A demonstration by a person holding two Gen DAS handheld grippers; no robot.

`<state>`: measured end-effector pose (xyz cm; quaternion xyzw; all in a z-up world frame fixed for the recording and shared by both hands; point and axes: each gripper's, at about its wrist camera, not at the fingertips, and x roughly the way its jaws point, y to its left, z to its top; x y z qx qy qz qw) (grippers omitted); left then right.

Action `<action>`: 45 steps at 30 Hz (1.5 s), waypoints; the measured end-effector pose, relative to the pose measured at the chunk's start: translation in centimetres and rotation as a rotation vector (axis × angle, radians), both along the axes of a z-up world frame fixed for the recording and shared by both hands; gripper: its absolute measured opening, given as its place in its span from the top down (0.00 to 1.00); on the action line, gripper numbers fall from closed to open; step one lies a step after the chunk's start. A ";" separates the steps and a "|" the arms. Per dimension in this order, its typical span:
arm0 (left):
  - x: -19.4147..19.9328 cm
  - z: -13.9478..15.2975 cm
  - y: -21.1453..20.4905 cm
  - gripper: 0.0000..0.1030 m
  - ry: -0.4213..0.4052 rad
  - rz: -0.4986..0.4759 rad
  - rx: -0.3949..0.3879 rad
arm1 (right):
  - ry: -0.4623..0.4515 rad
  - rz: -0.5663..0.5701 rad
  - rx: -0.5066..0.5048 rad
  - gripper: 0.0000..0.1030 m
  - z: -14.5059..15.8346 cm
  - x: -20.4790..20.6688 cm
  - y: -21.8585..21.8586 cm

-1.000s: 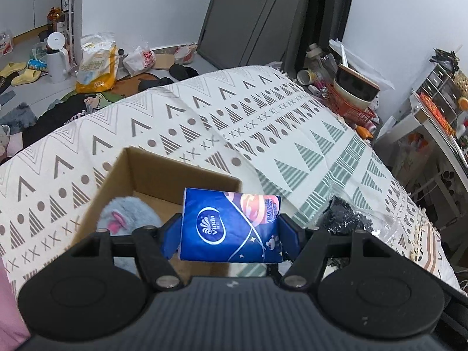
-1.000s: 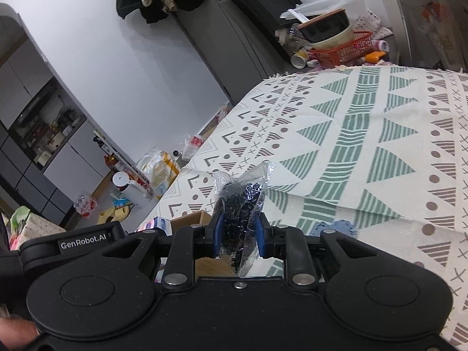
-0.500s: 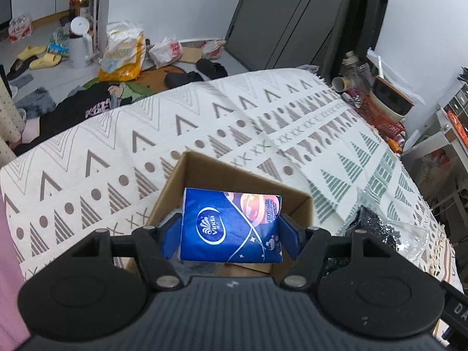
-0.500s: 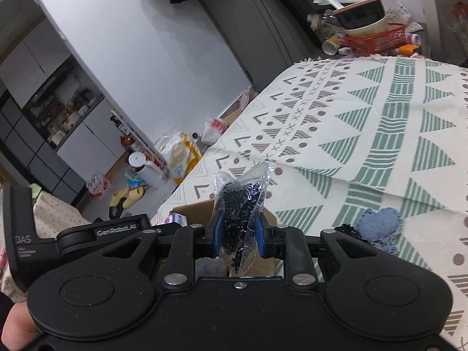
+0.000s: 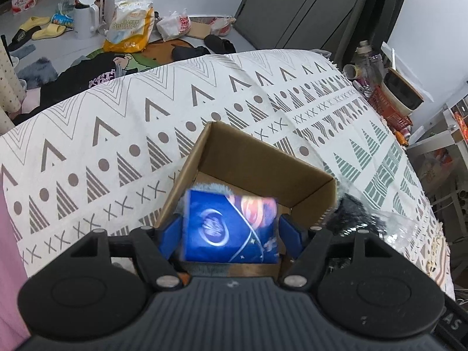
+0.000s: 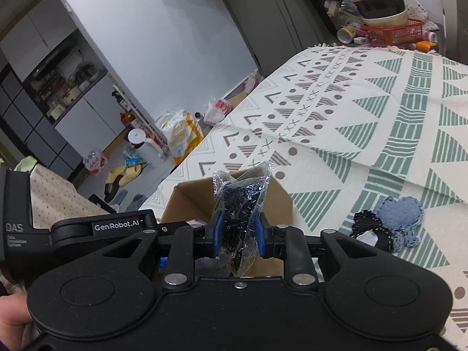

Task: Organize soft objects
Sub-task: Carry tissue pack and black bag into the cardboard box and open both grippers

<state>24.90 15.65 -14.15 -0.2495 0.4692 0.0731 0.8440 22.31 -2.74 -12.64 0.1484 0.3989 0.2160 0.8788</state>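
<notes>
While over box (image 5: 263, 163), left hand-held gripper (image 5: 229, 234) open

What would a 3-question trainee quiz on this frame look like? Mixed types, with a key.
1. True or false: the left gripper has its fingers spread clear of the tissue pack.
2. What does the right gripper hold? A) denim heart B) clear bag of black bits C) slipper
3. Fill in: the tissue pack is over the open cardboard ____.

Key
1. True. The pack sits between the fingers with gaps on both sides, blurred as if dropping.
2. B. The bag is pinched between the blue fingers; the denim heart lies on the cloth.
3. box, with grey plush already inside.
</notes>
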 end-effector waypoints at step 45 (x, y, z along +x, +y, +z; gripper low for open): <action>-1.5 6.4 -9.0 0.00 -0.076 -0.066 0.142 | -0.008 -0.025 0.087 0.25 3.2 -1.4 -8.6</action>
